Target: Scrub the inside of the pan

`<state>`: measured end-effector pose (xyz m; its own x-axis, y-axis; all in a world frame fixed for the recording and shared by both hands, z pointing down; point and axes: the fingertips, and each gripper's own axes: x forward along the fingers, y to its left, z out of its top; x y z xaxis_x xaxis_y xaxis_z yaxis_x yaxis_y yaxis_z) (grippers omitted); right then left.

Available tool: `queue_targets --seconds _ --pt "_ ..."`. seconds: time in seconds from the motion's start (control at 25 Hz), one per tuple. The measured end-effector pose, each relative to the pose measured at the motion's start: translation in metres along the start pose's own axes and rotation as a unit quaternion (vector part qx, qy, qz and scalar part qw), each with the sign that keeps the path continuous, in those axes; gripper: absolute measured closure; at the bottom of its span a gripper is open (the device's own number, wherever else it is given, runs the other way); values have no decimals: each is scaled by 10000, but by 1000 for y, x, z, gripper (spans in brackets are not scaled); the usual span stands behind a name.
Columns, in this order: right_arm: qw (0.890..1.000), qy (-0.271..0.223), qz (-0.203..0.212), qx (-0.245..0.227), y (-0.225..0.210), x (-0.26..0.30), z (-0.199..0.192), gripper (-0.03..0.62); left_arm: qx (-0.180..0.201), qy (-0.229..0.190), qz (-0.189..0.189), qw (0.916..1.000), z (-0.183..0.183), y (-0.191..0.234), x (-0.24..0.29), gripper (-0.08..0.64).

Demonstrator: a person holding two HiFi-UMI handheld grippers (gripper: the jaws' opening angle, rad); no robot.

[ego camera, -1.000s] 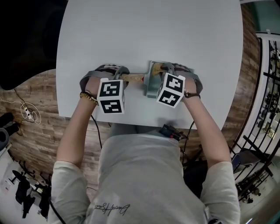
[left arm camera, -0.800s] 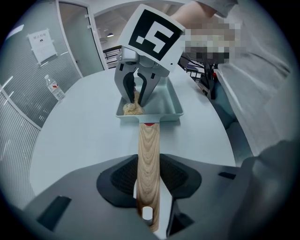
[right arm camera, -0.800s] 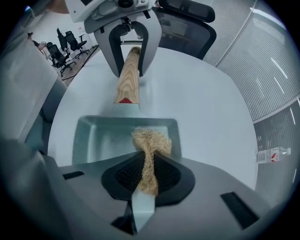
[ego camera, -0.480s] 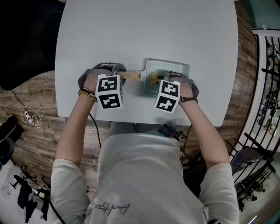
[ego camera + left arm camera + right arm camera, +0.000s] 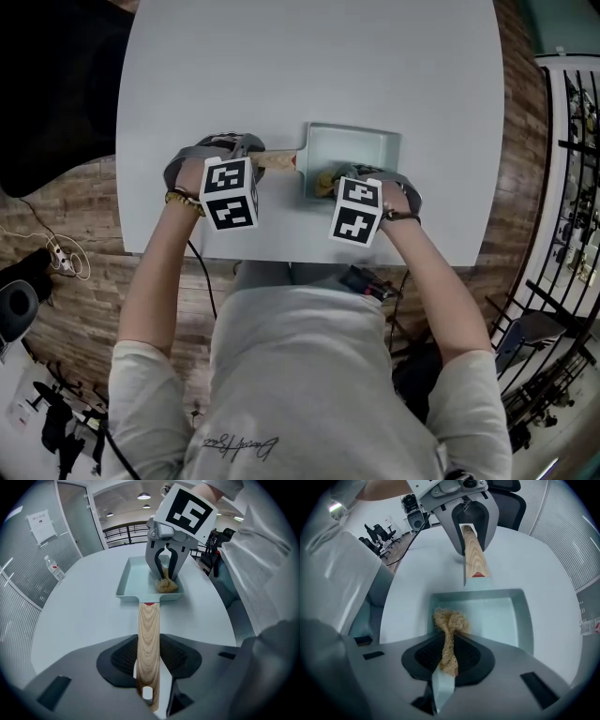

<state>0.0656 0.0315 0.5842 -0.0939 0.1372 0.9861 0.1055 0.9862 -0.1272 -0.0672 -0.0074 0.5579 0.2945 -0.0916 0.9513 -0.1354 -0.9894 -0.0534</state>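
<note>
A pale green rectangular pan (image 5: 364, 146) lies on the white table, its wooden handle (image 5: 277, 160) pointing left. My left gripper (image 5: 247, 156) is shut on that handle (image 5: 149, 634), which runs between its jaws. My right gripper (image 5: 341, 180) points down into the pan's near-left corner and is shut on a tan fibre scrubber (image 5: 325, 177). In the right gripper view the scrubber (image 5: 449, 620) bulges out past the jaws onto the pan floor (image 5: 497, 616). The left gripper view shows the right gripper (image 5: 166, 571) pressing the scrubber (image 5: 166, 585) down inside the pan (image 5: 136, 576).
The table (image 5: 309, 66) stretches bare beyond the pan. Its near edge (image 5: 281, 258) runs just below both grippers, with the person's torso behind it. Office chairs and a railing stand off past the table.
The right gripper has dragged the scrubber from the pan's far side toward its near-left corner, uncovering more of the pan. The left gripper has kept its hold on the handle.
</note>
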Motion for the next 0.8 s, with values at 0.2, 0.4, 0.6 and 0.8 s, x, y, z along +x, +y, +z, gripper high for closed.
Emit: queue_targets --seconds 0.2,0.4,0.6,0.8 --pt "9988 -32 -478 -56 -13 0 2 522 159 65 -57 9998 -3 -3 -1 413" --pt "9939 48 -1102 -11 -53 -5 -2 522 256 132 -71 9996 -2 -8 -3 414" --pt "9893 129 -1452 74 -87 -13 -7 520 255 107 -80 9996 1 -10 -7 414" --pt "9886 185 -1494 -2 -91 -15 -9 522 182 88 -78 9998 3 -10 -7 414"
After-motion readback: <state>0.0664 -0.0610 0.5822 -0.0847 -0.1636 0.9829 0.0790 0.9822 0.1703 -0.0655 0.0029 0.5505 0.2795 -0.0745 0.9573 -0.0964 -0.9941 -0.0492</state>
